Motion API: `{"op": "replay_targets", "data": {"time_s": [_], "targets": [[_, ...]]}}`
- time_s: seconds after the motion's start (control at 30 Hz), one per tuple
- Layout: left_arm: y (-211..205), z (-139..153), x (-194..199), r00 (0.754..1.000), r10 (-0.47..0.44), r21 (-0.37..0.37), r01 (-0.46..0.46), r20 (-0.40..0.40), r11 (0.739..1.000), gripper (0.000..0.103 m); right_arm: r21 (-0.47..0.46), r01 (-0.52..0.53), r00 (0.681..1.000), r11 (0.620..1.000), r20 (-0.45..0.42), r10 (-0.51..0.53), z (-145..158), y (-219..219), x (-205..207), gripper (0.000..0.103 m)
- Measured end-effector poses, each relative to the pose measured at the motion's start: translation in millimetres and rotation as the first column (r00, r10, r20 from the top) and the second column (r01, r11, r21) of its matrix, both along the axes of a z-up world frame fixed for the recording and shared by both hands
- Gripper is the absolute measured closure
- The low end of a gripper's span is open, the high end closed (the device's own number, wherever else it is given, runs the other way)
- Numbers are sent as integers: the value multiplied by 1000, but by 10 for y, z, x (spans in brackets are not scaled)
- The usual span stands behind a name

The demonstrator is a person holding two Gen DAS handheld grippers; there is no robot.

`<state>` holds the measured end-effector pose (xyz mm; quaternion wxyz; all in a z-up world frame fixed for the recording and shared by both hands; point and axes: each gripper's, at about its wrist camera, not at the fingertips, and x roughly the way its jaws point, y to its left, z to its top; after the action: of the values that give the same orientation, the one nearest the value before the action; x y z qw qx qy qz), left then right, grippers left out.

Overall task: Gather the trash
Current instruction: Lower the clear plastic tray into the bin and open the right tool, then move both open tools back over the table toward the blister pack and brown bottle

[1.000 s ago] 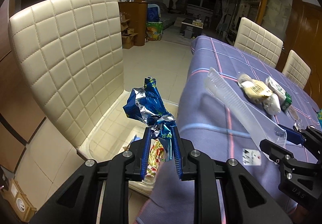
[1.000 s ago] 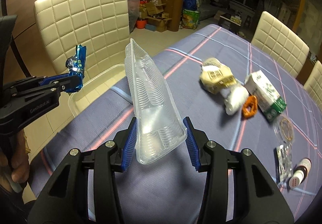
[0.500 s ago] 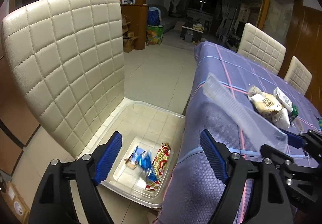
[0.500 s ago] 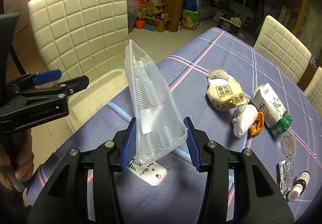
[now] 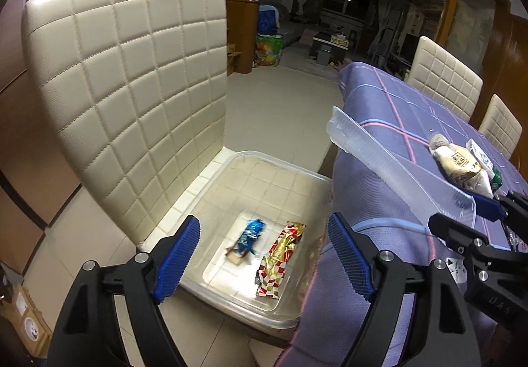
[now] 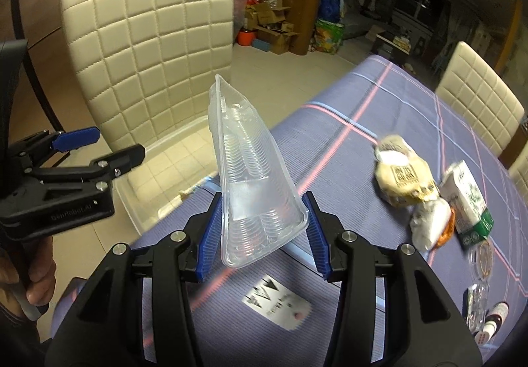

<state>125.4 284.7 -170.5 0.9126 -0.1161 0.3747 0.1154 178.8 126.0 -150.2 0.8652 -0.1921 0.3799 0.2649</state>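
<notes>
Dim living-room space is seen beyond a counter (image 6: pixel 379 142) draped in purple plaid cloth, with a cream quilted chair (image 5: pixel 132 86) drawn up beside it. On the chair seat a clear plastic bin (image 5: pixel 264 311) is set, and that is where the change is found: the blue foil wrapper (image 5: pixel 249 234), gripped a second ago, has now been dropped in beside a red-and-gold wrapper (image 5: pixel 280 259). The left tool (image 5: pixel 262 259) is left spread wide and empty over the bin, so one piece is judged collected. The right tool (image 6: pixel 260 231) is kept closed on a clear plastic tray (image 6: pixel 250 175), held upright above the counter edge, likely next for the bin. Further trash is still spread across the counter: a bread packet (image 6: pixel 402 175) and a small carton (image 6: pixel 468 202).
</notes>
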Motion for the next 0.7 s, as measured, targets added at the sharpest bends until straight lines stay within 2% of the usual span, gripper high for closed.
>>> {"op": "replay_targets", "data": {"time_s": [0.13, 0.23, 0.37, 0.7], "targets": [[57, -21, -50, 1000, 13, 1, -13, -6, 1000, 25, 2, -33, 999, 999, 8, 33, 19, 138, -31, 52], [98, -31, -83, 1000, 28, 1, -28, -7, 1000, 25, 4, -53, 998, 999, 32, 53, 45, 244, -46, 46], [140, -44, -104, 999, 45, -5, -45, -10, 999, 25, 6, -39, 998, 999, 51, 38, 49, 307, 4, 30], [76, -50, -89, 999, 34, -9, -34, -22, 999, 25, 21, 3, 1000, 1000, 12, -3, 11, 161, 75, 29]]}}
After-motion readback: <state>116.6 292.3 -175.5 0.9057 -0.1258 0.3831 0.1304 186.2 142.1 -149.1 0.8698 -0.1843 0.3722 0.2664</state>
